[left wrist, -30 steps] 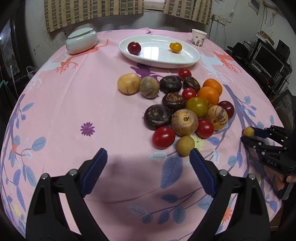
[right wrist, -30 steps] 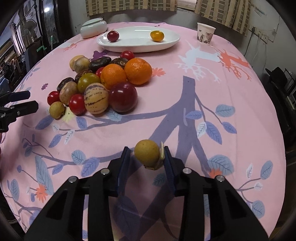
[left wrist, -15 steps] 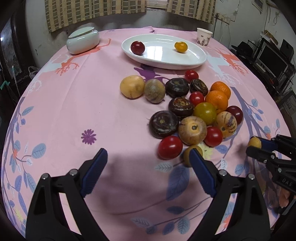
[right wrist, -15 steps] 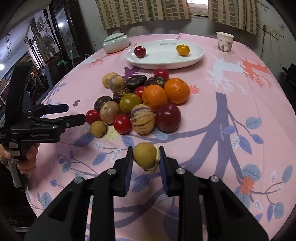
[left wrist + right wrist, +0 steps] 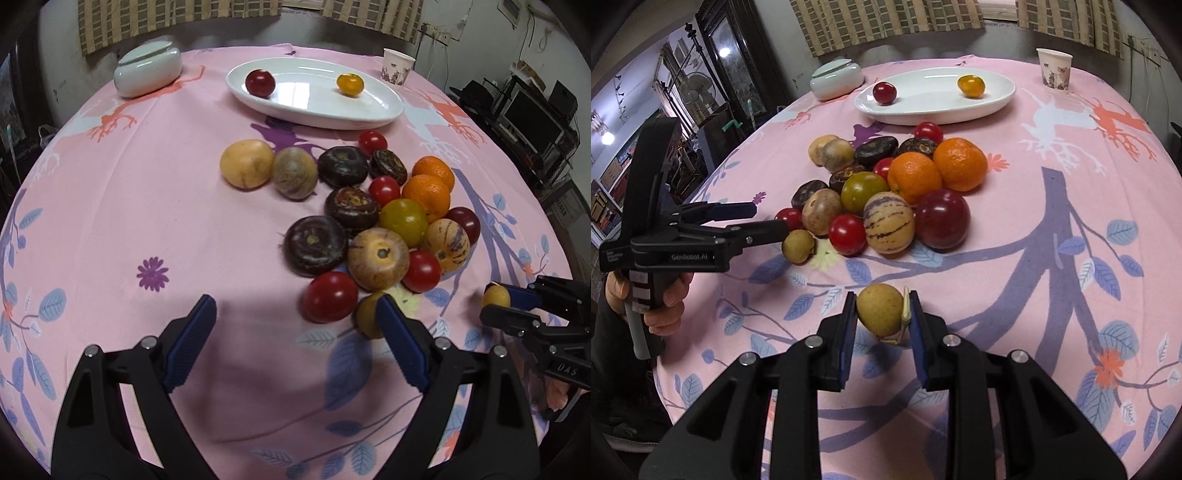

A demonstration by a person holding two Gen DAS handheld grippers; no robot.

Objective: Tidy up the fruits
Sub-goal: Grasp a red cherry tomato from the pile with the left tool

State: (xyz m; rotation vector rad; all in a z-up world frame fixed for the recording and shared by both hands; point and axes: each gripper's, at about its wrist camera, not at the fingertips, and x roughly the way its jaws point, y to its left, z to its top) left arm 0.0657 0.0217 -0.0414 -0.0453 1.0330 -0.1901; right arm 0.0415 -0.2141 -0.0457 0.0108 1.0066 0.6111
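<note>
Right hand-held gripper (image 5: 882, 314) clamps a small tan fruit (image 5: 880, 309)

Round table (image 5: 155, 206), pink printed cloth; fruit pile (image 5: 373, 221) centre; white plate (image 5: 317, 107), lidded jar (image 5: 147, 70), paper cup (image 5: 397, 67) behind

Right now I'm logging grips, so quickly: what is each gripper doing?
Left gripper: open, jaws closing, nothing between them; a small tan round fruit sits by one finger.
Right gripper: shut on a small yellow-brown round fruit.
</note>
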